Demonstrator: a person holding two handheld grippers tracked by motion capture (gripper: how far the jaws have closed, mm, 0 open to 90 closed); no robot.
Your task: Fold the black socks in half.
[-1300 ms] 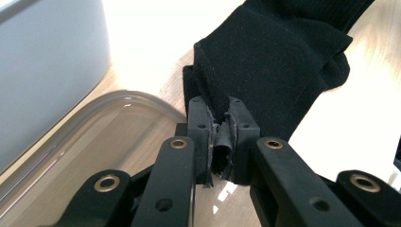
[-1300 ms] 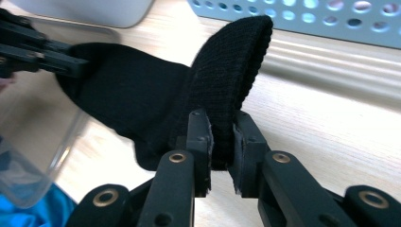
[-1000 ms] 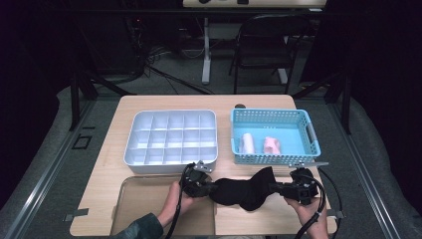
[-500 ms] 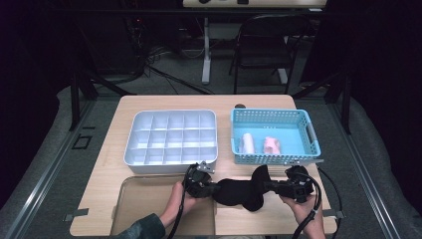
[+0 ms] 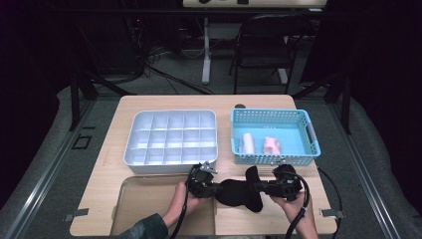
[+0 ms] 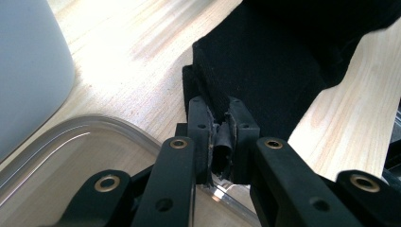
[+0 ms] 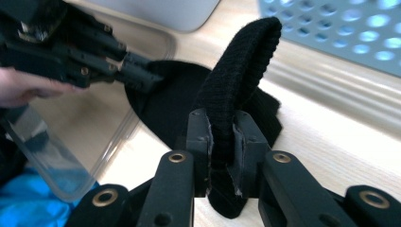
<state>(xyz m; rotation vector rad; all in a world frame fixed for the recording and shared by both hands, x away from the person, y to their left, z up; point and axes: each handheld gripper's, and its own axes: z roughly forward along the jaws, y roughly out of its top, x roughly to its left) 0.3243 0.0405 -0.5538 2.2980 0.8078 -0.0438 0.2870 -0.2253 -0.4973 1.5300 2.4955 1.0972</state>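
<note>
The left gripper [image 6: 221, 142] pinches a bunched edge of a black knit sock [image 6: 279, 71], its jaws pressed tight on the fabric just above the rim of a clear plastic tray [image 6: 85, 142]; the right gripper [image 7: 222, 142] clamps the other end of the same sock, where a ribbed fold stands up between its jaws and curls over them; in the high view the sock [image 5: 239, 193] stretches between the left gripper [image 5: 215, 188] and the right gripper [image 5: 263, 187] near the front edge of the wooden table [image 5: 109, 164], its middle dark and sagging toward the tabletop, its left part overlapping the clear tray's [image 5: 144, 204] right edge; behind the left gripper sits a white compartment organiser [image 5: 171, 137]; behind the right one a blue perforated basket [image 5: 308, 130] holds a pale rolled item [image 5: 247, 143] and a pink one [image 5: 271, 145], lying side by side and apart.
</note>
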